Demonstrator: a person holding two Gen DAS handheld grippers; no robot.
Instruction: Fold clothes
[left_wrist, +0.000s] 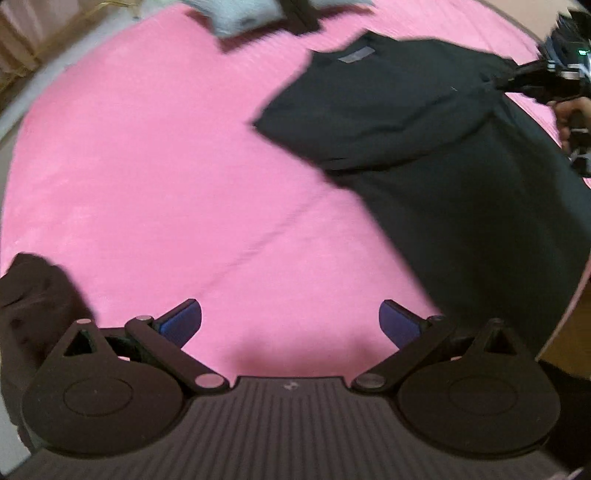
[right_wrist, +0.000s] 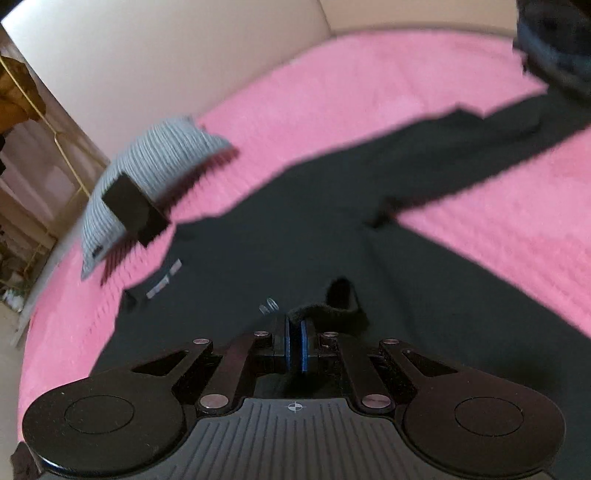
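A black t-shirt (left_wrist: 436, 147) lies spread on the pink bedspread (left_wrist: 166, 166), filling the right half of the left wrist view. My left gripper (left_wrist: 290, 325) hangs open over bare pink cover, well left of the shirt, with nothing between its blue pads. My right gripper (left_wrist: 517, 75) reaches in from the far right, held by a hand, and is shut on the shirt's edge. In the right wrist view the right gripper (right_wrist: 295, 328) pinches a bunched fold of the black t-shirt (right_wrist: 314, 236) between its blue pads, with a sleeve stretching to the upper right.
A grey striped pillow (right_wrist: 155, 173) with a black block (right_wrist: 133, 214) in front of it lies at the bed's far side. A dark brown garment (left_wrist: 33, 310) sits at the lower left. Another dark garment (right_wrist: 554, 48) is at the upper right. A pale wall (right_wrist: 166, 55) borders the bed.
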